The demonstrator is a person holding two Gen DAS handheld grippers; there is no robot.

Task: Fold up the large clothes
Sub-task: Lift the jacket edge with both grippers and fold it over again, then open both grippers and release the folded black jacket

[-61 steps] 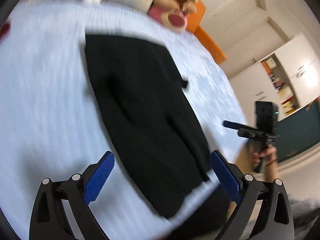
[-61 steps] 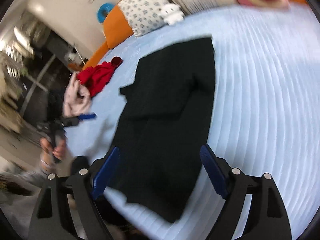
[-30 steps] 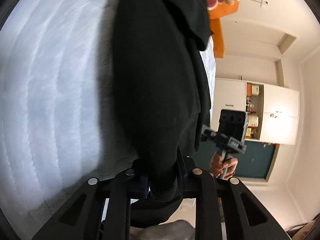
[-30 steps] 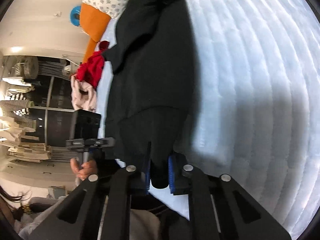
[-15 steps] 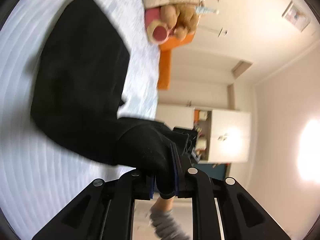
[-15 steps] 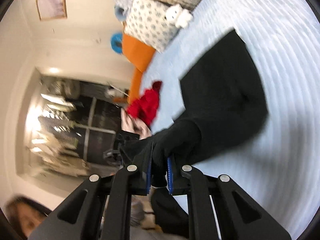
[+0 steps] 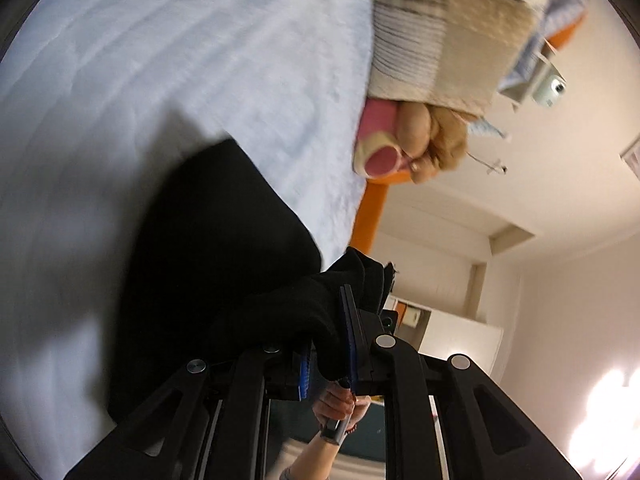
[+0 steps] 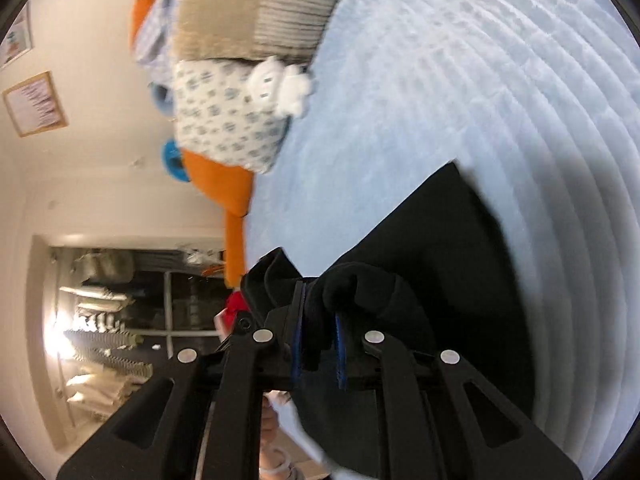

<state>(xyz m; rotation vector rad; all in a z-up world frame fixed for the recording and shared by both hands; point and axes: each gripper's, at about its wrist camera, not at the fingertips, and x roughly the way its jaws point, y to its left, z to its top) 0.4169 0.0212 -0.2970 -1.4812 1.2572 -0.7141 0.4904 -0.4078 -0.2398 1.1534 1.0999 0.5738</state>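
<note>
Over the bed (image 7: pixel 200 60), in the left view, my left claw (image 7: pixel 326 356) is pinching a bunched edge of the black garment (image 7: pixel 224 256), which is draping onto the cover. Across in the right view, my right claw (image 8: pixel 318 344) is clamping another bunched edge of it.

1. The garment (image 7: pixel 216 248) was plain black.
2. The bed cover (image 8: pixel 460 92) was pale blue with ridged stripes.
3. One pillow (image 8: pixel 224 128) was white with small grey-blue prints.
4. Another cushion (image 7: pixel 448 44) was beige, partly striped.
5. The fingers (image 7: pixel 349 336) had blue pads.
</note>
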